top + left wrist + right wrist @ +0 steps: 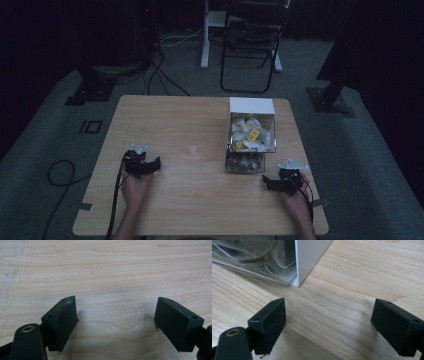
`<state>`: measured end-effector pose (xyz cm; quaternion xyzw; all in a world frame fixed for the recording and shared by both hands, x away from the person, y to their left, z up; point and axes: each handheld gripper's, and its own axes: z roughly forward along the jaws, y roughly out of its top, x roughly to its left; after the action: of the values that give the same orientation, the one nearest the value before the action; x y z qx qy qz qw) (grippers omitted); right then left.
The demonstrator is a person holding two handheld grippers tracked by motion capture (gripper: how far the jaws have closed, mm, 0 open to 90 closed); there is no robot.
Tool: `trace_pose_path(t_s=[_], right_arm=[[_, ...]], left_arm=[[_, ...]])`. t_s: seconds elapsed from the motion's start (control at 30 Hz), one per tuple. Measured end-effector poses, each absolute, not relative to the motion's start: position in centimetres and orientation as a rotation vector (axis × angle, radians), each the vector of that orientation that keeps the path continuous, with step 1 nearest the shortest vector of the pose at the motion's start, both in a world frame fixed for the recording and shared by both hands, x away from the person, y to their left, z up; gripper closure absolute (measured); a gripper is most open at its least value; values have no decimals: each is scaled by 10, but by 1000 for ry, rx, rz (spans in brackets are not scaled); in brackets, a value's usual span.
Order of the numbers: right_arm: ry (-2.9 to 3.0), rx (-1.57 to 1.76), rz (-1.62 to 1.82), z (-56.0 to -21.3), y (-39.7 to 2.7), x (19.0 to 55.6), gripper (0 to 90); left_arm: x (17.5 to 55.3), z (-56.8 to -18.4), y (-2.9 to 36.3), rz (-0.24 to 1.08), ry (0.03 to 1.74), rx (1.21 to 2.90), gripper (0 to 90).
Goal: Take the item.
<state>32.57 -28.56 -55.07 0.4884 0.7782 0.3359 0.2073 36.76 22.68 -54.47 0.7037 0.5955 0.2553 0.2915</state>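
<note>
The left gripper [115,320] has its jaws spread wide with nothing between them, just bare wood grain of the table [112,270] under and ahead. The right gripper [328,325] is likewise released, jaws far apart and empty; ahead of its left jaw stands the white corner of a clear-walled box [304,262], apart from the jaws. From the high view, the left gripper [142,165] rests on the table's [170,120] left part near the person's edge, with open wood all around it. The right gripper [282,182] sits near the table's right front corner, just beside the front of the clear box [251,137], which holds small white and yellow packets. A small pale object [193,149], too dim to identify, lies mid-table between the grippers.
</note>
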Motion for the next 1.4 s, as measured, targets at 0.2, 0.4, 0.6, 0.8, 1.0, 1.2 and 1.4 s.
trace_pose_path(t_s=[0.2,0.4,0.6,0.8,1.0,1.2,1.4], right_arm=[[2167,1360,935,-551,-286,326,124],[2166,1360,935,-551,-285,326,125],[2167,1361,935,-551,-285,326,124],[2166,1360,935,-551,-285,326,125],[2166,1360,935,-551,-285,326,124],[2166,1360,935,-551,-285,326,124],[2166,1360,935,-551,-286,326,124]], left_arm=[[368,-545,227,680,1588,1876,193],[367,-544,227,683,1580,1874,208],[368,-541,226,663,1581,1895,296],[366,-541,227,670,1589,1886,366],[362,-537,222,648,1564,1900,386],[357,-530,216,640,1523,1914,386],[351,-525,207,629,1474,1921,384]])
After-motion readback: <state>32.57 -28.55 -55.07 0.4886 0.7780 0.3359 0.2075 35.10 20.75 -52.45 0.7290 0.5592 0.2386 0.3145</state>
